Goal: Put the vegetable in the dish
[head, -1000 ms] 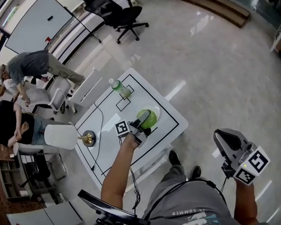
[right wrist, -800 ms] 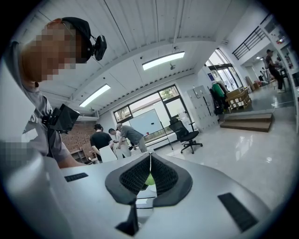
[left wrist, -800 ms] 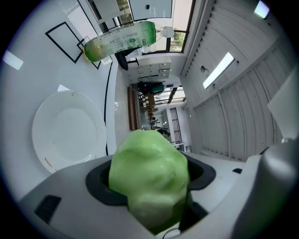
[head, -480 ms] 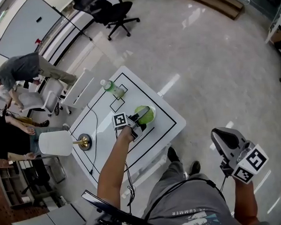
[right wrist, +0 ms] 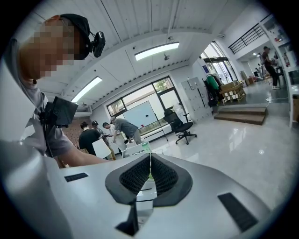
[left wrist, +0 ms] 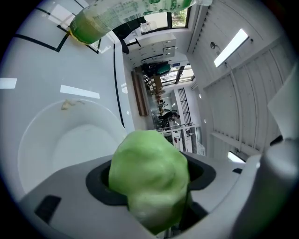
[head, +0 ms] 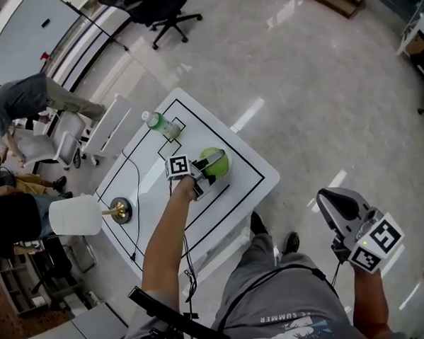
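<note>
A pale green leafy vegetable (left wrist: 149, 175) sits between the jaws of my left gripper (head: 209, 169), which is shut on it. In the left gripper view a white round dish (left wrist: 70, 135) lies just ahead of and below the vegetable, on the white table. In the head view the vegetable (head: 215, 161) hangs over the dish and covers most of it. Whether it touches the dish I cannot tell. My right gripper (head: 336, 207) is off the table at the lower right, over the floor. Its pads (right wrist: 161, 177) are pressed together with nothing between them.
A plastic bottle of green drink (head: 161, 125) stands on the white table (head: 247, 172) behind the dish. A brass lamp with a white shade (head: 76, 215) stands at the table's left end. White chairs (head: 107, 128), an office chair and people are beyond the table.
My left gripper has come down with the vegetable toward the dish. The right gripper has sunk slightly. The table has shifted up and left in the head view.
</note>
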Tool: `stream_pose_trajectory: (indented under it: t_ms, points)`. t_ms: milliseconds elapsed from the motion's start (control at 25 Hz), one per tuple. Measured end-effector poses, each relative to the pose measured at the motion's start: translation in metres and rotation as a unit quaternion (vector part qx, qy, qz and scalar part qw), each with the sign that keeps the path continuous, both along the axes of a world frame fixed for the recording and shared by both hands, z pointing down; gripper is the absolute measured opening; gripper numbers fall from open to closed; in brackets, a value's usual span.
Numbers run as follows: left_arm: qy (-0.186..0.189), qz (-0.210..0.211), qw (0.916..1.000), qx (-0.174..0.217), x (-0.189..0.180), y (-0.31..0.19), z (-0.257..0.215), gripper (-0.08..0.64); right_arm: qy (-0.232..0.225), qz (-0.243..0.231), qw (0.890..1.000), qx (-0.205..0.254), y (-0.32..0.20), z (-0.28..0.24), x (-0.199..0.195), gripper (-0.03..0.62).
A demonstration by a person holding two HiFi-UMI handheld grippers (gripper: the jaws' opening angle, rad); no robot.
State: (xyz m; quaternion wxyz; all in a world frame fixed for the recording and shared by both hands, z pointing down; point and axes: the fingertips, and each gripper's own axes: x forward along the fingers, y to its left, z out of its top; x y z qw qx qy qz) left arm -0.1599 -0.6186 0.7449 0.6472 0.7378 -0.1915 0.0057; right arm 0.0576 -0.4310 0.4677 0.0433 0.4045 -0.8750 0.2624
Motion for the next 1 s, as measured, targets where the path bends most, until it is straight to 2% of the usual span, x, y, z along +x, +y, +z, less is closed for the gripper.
stream_pose_trajectory:
  t_ms: [240,440,680,1000]
  points:
    - [0.027,0.013,0.9994,-0.015,-0.001,0.0,0.004,0.328,0.003,-0.003,1.0,-0.012,-0.002,0.009,-0.012,0.006]
    - [-0.023,0.054,0.9979,-0.026,-0.006,0.005,0.016,0.328,0.003,-0.006,1.0,-0.015,-0.005,0.012,-0.02,0.006]
    - [-0.101,0.118,0.9879,-0.008,-0.005,0.018,0.021,0.33,-0.001,-0.012,1.0,-0.015,-0.005,0.013,-0.031,0.006]
    - [-0.135,0.133,0.9817,0.019,-0.017,0.019,0.021,0.325,-0.003,-0.015,1.0,-0.016,-0.002,0.014,-0.039,0.006]
